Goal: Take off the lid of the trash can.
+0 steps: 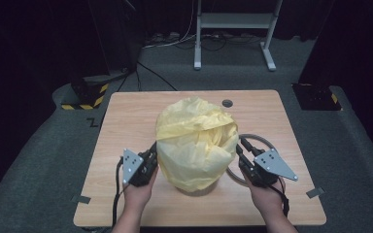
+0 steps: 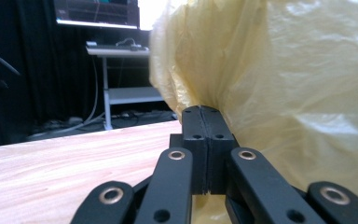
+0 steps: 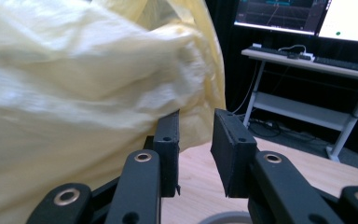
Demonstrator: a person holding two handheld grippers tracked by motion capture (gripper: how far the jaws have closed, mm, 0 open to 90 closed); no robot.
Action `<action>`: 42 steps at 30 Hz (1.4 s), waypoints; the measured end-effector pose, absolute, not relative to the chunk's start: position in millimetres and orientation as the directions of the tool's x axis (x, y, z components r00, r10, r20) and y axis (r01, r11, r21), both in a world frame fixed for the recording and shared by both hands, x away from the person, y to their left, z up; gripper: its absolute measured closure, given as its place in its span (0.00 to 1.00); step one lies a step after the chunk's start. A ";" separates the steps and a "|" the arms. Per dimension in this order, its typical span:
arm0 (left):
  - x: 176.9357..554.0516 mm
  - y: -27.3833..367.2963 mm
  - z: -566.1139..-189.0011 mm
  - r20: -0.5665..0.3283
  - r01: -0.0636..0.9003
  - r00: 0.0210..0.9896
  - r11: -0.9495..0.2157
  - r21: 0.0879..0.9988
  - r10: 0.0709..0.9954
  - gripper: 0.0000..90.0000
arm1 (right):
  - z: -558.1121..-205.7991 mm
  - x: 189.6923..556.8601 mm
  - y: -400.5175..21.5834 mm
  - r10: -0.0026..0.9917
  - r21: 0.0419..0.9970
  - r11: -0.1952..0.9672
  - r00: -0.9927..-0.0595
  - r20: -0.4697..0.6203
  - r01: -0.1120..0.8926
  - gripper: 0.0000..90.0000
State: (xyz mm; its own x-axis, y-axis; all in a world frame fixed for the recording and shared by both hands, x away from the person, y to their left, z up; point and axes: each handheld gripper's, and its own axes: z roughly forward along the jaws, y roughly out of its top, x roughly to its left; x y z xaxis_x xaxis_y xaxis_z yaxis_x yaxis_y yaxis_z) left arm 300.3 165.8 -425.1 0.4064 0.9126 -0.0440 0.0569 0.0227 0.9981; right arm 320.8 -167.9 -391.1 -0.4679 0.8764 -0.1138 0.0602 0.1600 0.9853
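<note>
The yellow plastic bag stands puffed over something round near the middle of the desk, toward the person's edge. The film is thin and slack — a hard tug from one side could tear it or drag whatever it covers. The left gripper sits against the bag's left flank, its jaws fully together at the film; whether a fold is pinched I cannot tell. The right gripper is at the right flank — jaws parted, nothing pressed between them, film brushing one.

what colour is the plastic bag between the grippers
Pale yellow, translucent plastic bag; it shows best in the high view.
</note>
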 end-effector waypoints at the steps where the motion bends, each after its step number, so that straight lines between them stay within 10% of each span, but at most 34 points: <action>1: 294.6 162.9 -425.0 -0.031 0.048 0.394 0.014 0.999 0.919 0.98 | -392.1 321.7 -169.2 0.878 0.985 0.161 -0.465 -0.112 0.068 0.82; 10: 284.8 182.3 -427.5 -0.046 0.010 0.265 0.045 0.999 0.963 0.94 | -390.0 363.8 -139.3 0.848 0.985 0.126 -0.529 -0.044 0.121 0.92; 17: 279.8 198.2 -431.7 -0.061 0.003 0.226 0.062 0.998 0.972 0.91 | -382.7 399.9 -103.5 0.839 0.979 0.181 -0.534 -0.102 0.096 0.81; 31: 271.3 139.3 -429.1 0.025 0.004 0.402 -0.029 1.000 0.915 0.84 | -389.6 342.3 -175.8 0.909 0.989 0.123 -0.411 -0.077 0.087 0.76; 42: 268.1 140.7 -428.6 0.025 -0.012 0.379 -0.022 1.000 0.925 0.75 | -393.9 353.2 -155.6 0.896 0.985 0.136 -0.438 -0.075 0.109 0.86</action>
